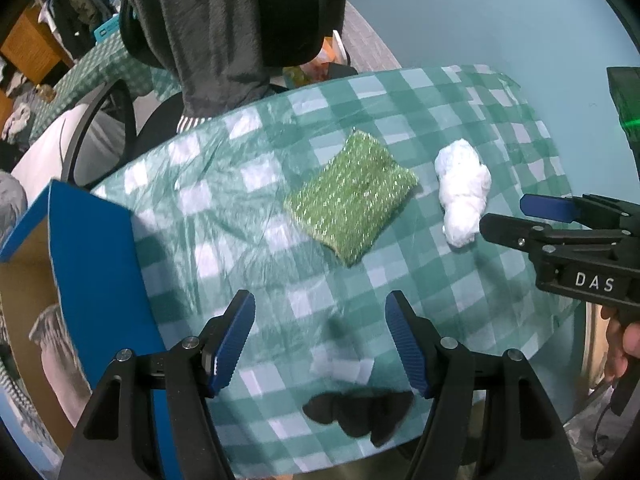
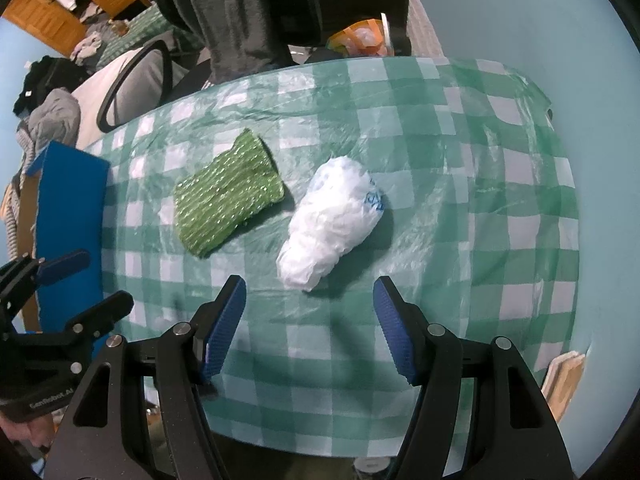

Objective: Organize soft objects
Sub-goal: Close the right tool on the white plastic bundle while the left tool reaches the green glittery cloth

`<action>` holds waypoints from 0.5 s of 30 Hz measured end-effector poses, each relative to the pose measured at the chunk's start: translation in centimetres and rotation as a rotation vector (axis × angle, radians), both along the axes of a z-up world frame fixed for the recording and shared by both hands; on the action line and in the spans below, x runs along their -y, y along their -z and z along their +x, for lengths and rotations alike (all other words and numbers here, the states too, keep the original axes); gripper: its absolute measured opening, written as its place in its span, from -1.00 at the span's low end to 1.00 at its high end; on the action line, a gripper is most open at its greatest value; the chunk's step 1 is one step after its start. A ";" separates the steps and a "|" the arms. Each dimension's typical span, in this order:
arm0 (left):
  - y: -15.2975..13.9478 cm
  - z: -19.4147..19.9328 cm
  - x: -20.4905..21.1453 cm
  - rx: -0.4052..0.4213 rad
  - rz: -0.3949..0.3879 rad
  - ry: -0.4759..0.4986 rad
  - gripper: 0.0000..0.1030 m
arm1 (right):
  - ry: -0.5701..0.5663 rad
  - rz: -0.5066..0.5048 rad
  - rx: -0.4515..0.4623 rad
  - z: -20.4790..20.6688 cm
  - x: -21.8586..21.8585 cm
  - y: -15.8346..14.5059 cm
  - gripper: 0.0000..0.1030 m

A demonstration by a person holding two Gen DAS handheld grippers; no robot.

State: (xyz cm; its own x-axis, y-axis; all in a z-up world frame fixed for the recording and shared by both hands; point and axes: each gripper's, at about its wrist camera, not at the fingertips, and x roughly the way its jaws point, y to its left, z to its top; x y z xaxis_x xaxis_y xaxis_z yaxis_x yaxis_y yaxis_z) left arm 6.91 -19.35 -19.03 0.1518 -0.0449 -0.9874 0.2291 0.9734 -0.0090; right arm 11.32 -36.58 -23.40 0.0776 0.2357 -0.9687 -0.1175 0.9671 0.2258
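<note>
A green glittery sponge cloth (image 1: 354, 196) (image 2: 228, 196) lies flat on the checked tablecloth (image 1: 248, 216) (image 2: 460, 184). A crumpled white plastic bag (image 1: 462, 190) (image 2: 334, 222) lies just right of it. My left gripper (image 1: 320, 340) is open and empty, hovering above the cloth near the table's front, short of the sponge. My right gripper (image 2: 310, 326) is open and empty, just short of the white bag; it also shows in the left wrist view (image 1: 504, 216) beside the bag. The left gripper shows in the right wrist view (image 2: 104, 282) at the left edge.
A blue-walled cardboard box (image 1: 92, 264) (image 2: 68, 208) stands at the table's left edge. A black cloth piece (image 1: 356, 412) lies near the front edge. A chair with a grey garment (image 1: 224, 32) stands behind the table. A teal wall is to the right.
</note>
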 end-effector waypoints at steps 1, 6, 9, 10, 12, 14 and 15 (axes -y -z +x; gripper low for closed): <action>0.2 0.2 0.1 0.001 0.002 0.001 0.39 | 0.000 -0.003 0.000 0.1 0.0 0.1 0.28; 1.1 1.7 0.5 -0.012 -0.014 0.013 0.41 | 0.011 -0.022 -0.009 1.3 0.1 0.7 0.28; 2.0 2.5 0.7 -0.029 -0.024 0.016 0.44 | 0.015 -0.030 -0.017 2.1 0.0 1.2 0.28; 2.2 2.7 0.8 -0.035 -0.027 0.016 0.44 | 0.016 -0.032 -0.018 2.2 -0.1 1.4 0.28; 2.6 3.1 1.0 -0.046 -0.032 0.016 0.44 | 0.019 -0.034 -0.024 2.7 -0.1 1.7 0.28; 2.9 3.5 1.2 -0.053 -0.034 0.019 0.44 | 0.020 -0.045 -0.028 3.1 -0.3 2.2 0.28; 3.0 3.7 1.3 -0.055 -0.032 0.020 0.44 | 0.019 -0.050 -0.030 3.2 -0.3 2.3 0.28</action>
State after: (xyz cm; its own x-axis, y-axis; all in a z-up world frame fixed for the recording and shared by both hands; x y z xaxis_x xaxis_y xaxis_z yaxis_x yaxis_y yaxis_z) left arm 10.64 -20.63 -22.04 0.0962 -0.0794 -0.9922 0.2464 0.9677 -0.0535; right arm 14.54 -36.28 -25.75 0.0524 0.1855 -0.9812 -0.0930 0.9792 0.1802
